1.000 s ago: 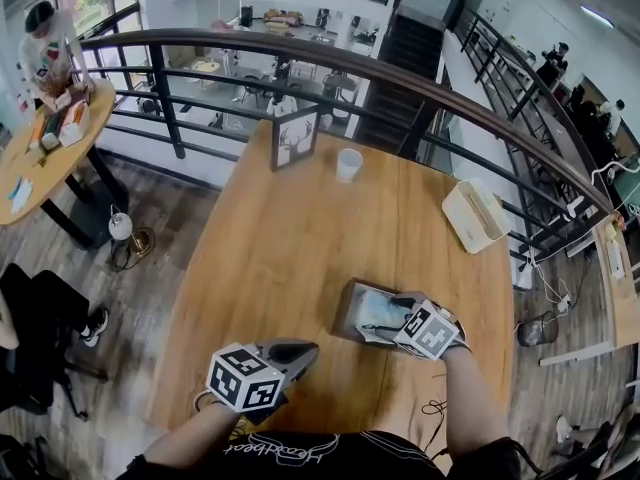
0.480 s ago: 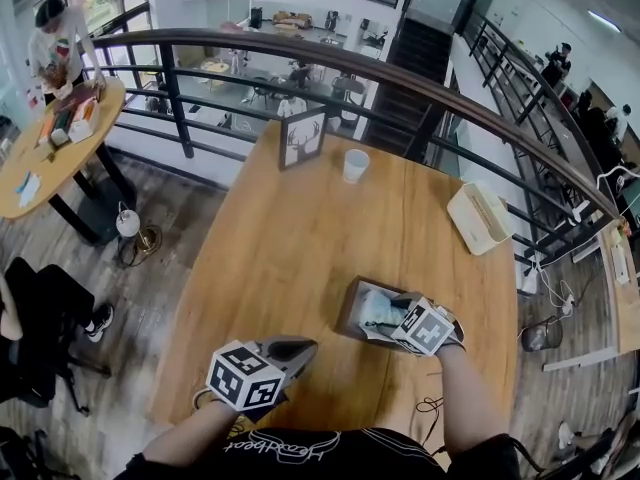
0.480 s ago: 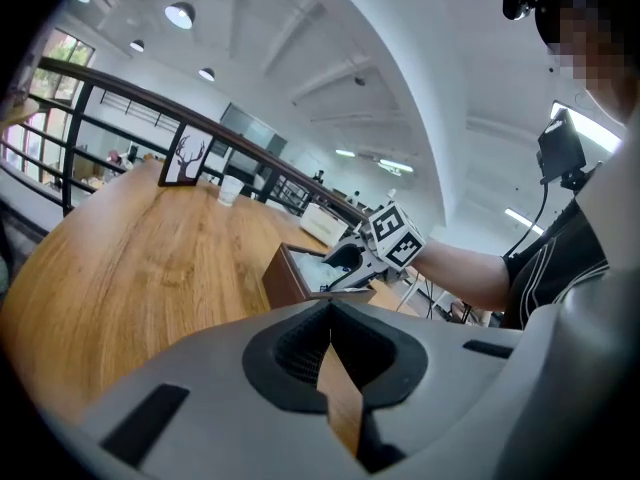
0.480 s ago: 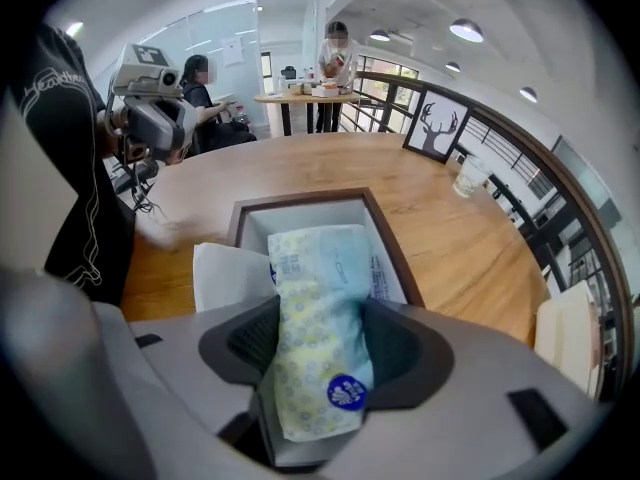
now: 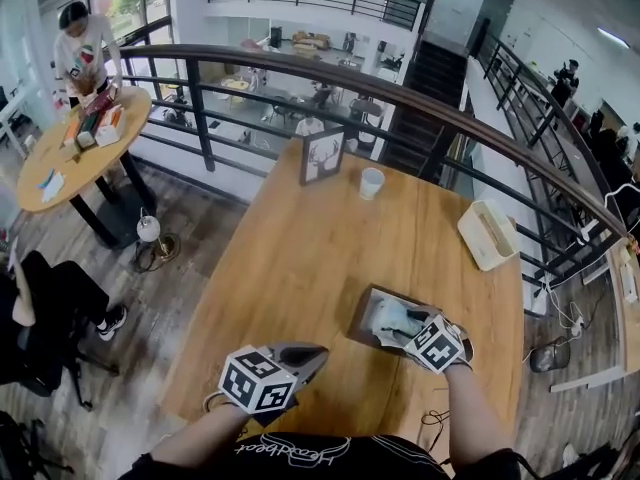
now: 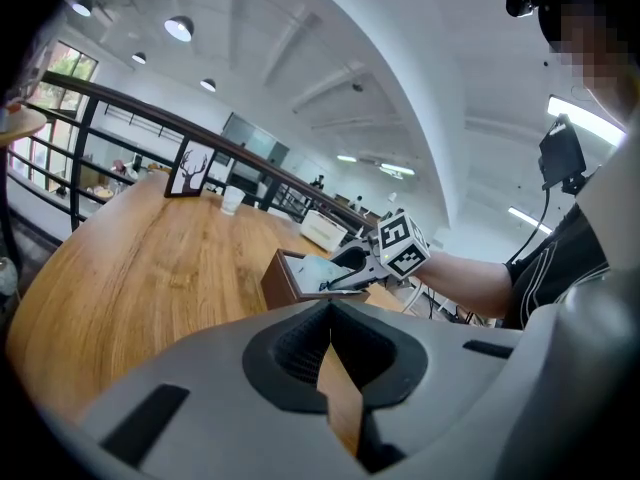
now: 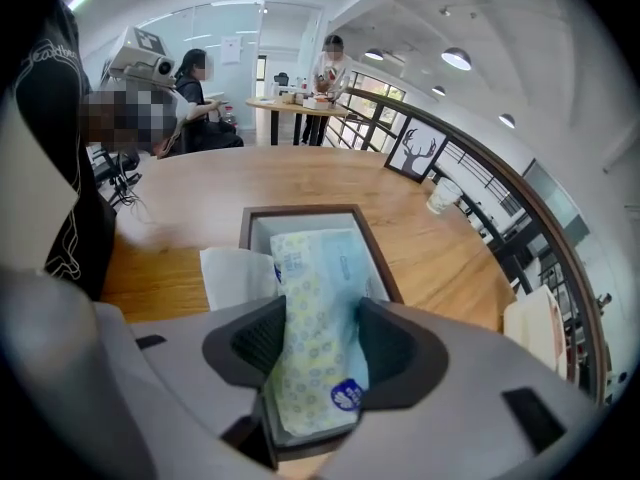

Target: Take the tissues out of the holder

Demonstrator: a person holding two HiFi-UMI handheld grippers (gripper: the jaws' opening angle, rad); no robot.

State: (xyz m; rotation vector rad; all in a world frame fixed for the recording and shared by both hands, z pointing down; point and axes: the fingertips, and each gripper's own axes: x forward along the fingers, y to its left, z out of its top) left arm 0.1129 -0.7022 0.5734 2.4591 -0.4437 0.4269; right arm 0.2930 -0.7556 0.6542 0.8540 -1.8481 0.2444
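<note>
A dark brown wooden holder (image 5: 362, 315) sits on the round wooden table (image 5: 300, 258) near my right side. Inside it lies a soft pack of tissues (image 7: 315, 328), pale with a dotted print and a blue sticker. My right gripper (image 7: 318, 343) reaches down into the holder (image 7: 300, 211), and its jaws are closing with both pads against the sides of the pack. A loose white tissue (image 7: 235, 273) hangs over the holder's left wall. My left gripper (image 5: 310, 351) rests shut and empty near the table's front edge, left of the holder.
At the far side of the table stand a framed deer picture (image 5: 323, 156) and a white cup (image 5: 372, 182). A cream box (image 5: 487, 235) sits at the right edge. A curved dark railing (image 5: 400, 93) runs behind the table. A cable (image 5: 435, 420) dangles by my right arm.
The head view has tilted, so the table sits lower and further right. My right gripper stays over the holder, down on the tissue pack. The left gripper has not moved.
</note>
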